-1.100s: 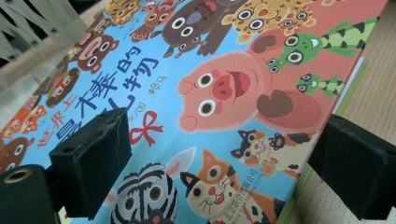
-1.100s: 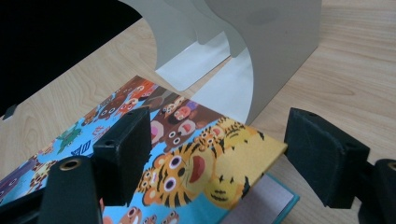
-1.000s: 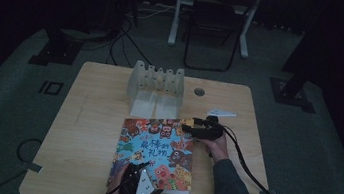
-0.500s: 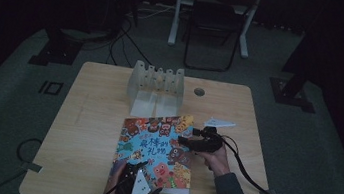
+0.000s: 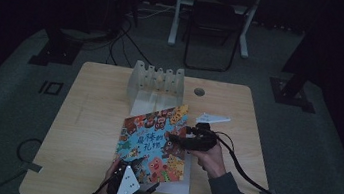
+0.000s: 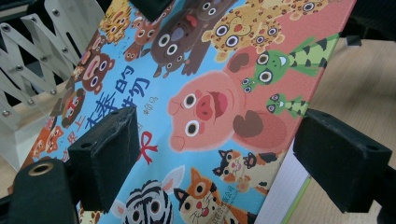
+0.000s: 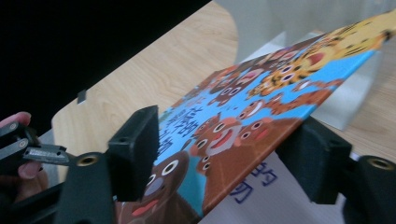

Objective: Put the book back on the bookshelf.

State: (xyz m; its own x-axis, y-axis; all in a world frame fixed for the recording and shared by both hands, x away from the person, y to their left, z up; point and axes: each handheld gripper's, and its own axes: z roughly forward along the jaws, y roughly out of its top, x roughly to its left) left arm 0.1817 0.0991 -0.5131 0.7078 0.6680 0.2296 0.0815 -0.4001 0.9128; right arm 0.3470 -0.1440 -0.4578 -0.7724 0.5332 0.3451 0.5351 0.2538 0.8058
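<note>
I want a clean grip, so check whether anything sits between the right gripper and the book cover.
Nothing visible does. The book cover already has its edge between the jaws of the right gripper, which have just been closing; no pad visibly presses it.

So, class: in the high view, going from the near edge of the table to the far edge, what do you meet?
Left gripper → picture book → white folding rack.

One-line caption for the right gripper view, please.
Right gripper straddling the raised front cover of a cartoon-animal picture book, above the wooden table.
</note>
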